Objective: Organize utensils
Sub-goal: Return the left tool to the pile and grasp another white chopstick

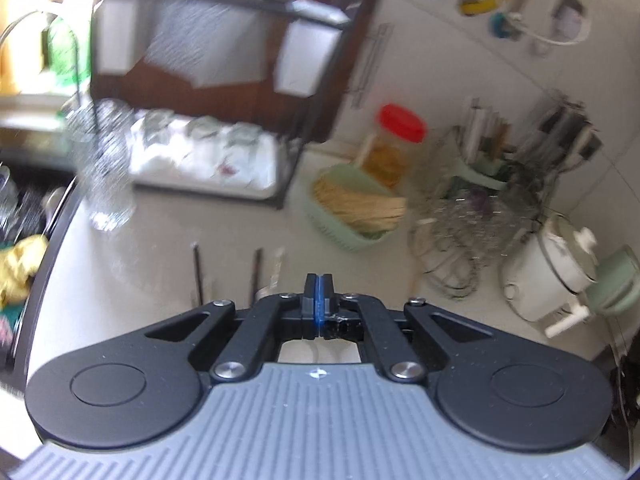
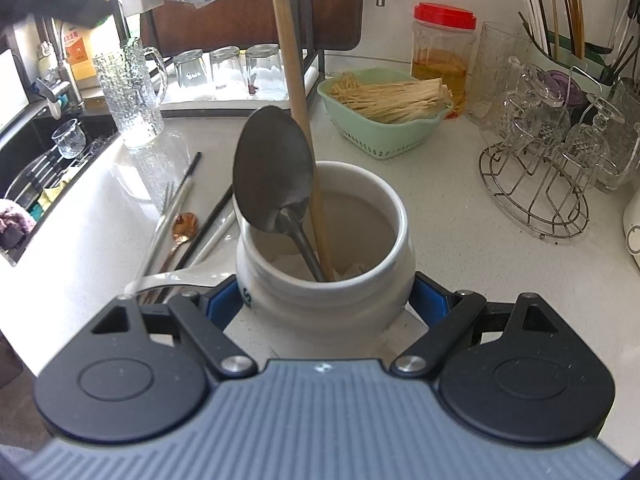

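Note:
My right gripper (image 2: pixel 326 304) is shut on a white ceramic jar (image 2: pixel 324 280) that stands on the white counter. In the jar stand a large metal spoon (image 2: pixel 274 172) and a long wooden stick (image 2: pixel 296 92). Left of the jar lie loose utensils: a copper spoon (image 2: pixel 184 226), a white ladle (image 2: pixel 176 278), black chopsticks (image 2: pixel 212 220) and a fork (image 2: pixel 170 200). My left gripper (image 1: pixel 319 300) is shut and empty, above the counter, with dark chopsticks (image 1: pixel 197 276) lying just beyond it. The left wrist view is blurred.
A textured glass pitcher (image 2: pixel 132 96) stands near the sink (image 2: pixel 40 168) on the left. A green basket of sticks (image 2: pixel 384 116), a red-lidded jar (image 2: pixel 444 52), a wire glass rack (image 2: pixel 536 184) and a dish rack with glasses (image 2: pixel 228 68) line the back.

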Demonstrator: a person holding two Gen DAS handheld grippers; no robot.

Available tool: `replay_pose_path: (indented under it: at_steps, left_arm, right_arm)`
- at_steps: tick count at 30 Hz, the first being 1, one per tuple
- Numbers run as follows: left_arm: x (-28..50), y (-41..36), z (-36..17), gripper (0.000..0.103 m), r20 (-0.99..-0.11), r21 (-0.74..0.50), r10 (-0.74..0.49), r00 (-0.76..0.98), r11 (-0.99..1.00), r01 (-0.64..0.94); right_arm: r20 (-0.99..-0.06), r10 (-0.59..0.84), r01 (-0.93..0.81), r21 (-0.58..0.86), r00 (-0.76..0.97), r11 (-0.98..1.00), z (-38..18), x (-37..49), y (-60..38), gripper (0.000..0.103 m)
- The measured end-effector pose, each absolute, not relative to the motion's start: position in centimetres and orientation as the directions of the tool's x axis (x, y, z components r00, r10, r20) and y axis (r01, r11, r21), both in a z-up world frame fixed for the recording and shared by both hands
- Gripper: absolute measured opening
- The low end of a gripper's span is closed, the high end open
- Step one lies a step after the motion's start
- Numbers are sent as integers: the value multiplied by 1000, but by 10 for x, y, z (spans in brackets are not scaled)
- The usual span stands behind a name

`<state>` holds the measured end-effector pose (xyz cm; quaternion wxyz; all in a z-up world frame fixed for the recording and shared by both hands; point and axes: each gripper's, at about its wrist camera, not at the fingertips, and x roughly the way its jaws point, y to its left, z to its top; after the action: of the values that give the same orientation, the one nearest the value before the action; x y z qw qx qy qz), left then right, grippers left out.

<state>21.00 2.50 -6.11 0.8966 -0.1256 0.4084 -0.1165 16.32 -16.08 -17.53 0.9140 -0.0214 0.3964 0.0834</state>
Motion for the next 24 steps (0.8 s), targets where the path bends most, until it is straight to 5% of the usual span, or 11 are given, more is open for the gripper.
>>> replay_pose_path:
  at_steps: [10,24]
  left_arm:
    - [222,102,-128,1,-771,-340,-261,581,940,-29]
    - [277,78,-178,2,-830,-240,-343,440,932,272]
  right_arm:
    - [-728,122,-161,16,675,987,-175,170,-165,90]
    - [-741,98,-147,-1,664,989,-175,174,-163,90]
